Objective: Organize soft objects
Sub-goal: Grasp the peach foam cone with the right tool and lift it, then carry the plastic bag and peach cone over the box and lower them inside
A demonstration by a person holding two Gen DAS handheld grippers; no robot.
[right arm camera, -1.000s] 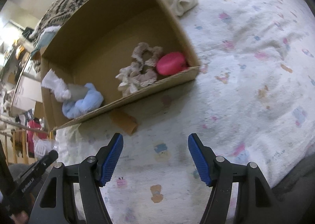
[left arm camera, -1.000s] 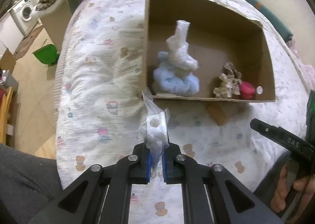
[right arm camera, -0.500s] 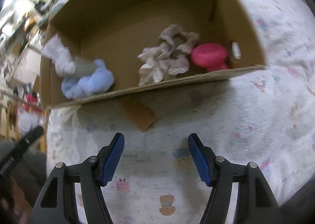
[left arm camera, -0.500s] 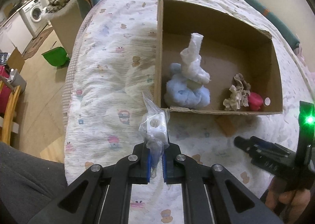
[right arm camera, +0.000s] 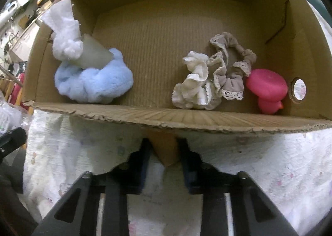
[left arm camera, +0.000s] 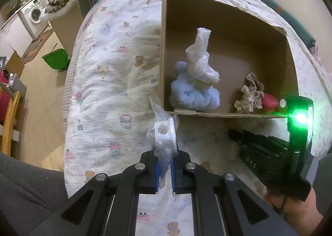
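Dim indoor light, green glare, fisheye-warped dark edges.

printed quilted bed under open cardboard box, perhaps a cardboard scrap

Left wrist view: high over the bed, tilted steeply down past its tool, whole box in frame from the near-left corner. Right wrist view: much closer, low at the box front wall, peering straight inside. Shared by both: box interior, front edge, strip of bed.
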